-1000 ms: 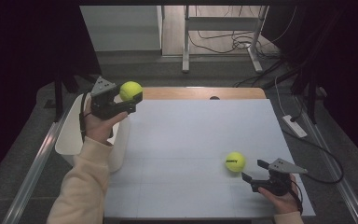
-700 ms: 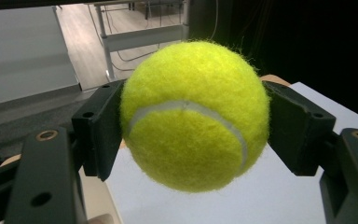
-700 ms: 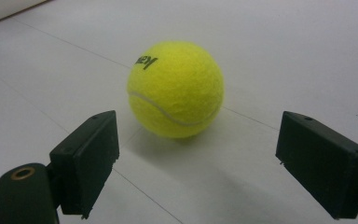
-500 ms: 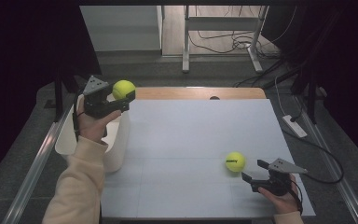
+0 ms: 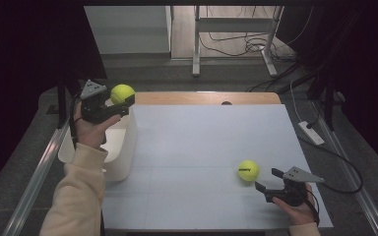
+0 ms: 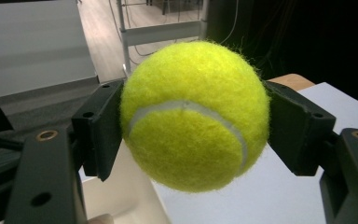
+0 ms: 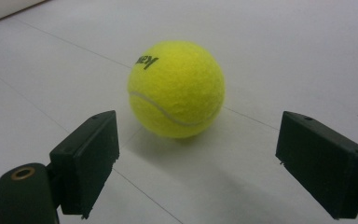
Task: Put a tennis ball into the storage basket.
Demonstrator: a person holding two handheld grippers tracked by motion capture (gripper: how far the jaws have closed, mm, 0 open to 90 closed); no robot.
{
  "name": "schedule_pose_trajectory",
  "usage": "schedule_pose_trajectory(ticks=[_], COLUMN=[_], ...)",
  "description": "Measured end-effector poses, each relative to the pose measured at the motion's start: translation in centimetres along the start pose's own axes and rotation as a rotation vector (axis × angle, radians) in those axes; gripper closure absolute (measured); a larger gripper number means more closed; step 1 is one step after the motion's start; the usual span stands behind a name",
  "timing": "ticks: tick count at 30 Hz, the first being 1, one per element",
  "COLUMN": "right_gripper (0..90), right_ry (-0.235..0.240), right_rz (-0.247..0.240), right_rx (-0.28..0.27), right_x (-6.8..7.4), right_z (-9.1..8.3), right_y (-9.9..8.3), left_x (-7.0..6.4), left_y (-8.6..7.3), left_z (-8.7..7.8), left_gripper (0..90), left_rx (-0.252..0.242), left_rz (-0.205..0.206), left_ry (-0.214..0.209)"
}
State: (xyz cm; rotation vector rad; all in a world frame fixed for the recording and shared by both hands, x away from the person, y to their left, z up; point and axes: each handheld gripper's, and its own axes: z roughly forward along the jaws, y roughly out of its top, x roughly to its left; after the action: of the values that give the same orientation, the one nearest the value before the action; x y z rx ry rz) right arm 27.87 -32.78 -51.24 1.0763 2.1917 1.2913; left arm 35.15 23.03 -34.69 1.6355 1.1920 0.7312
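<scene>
Left gripper (image 5: 120,102) fingers (image 6: 98,130) pinching a tennis ball (image 6: 193,114), held above a white bin (image 5: 123,147). Right gripper (image 7: 205,163) fingers (image 7: 324,161) spread wide, apart from second tennis ball (image 7: 177,88) resting on white surface (image 5: 202,142).

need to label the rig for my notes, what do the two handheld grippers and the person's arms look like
Both are black handheld tools with two blocky black jaws carrying screw holes and brass-coloured inserts at the base. The left gripper and the right gripper each bear a grey three-cornered plate on top. A dark cable trails from each. The left arm wears a cream long sleeve; a cuff of similar colour shows at the right wrist.
</scene>
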Motion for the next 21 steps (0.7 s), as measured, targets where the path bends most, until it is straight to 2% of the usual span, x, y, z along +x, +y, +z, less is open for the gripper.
schedule_pose_trajectory(ticks=[21], right_gripper=[13.2], right_ry=[0.000], right_rz=[0.002], right_rx=[0.002], right_x=[0.0], right_z=[0.0], right_y=[0.0], left_x=[3.0], left_y=[-0.8], left_z=[0.8], left_gripper=[26.9], left_rx=[0.043], left_rz=[-0.046], left_ry=[0.080])
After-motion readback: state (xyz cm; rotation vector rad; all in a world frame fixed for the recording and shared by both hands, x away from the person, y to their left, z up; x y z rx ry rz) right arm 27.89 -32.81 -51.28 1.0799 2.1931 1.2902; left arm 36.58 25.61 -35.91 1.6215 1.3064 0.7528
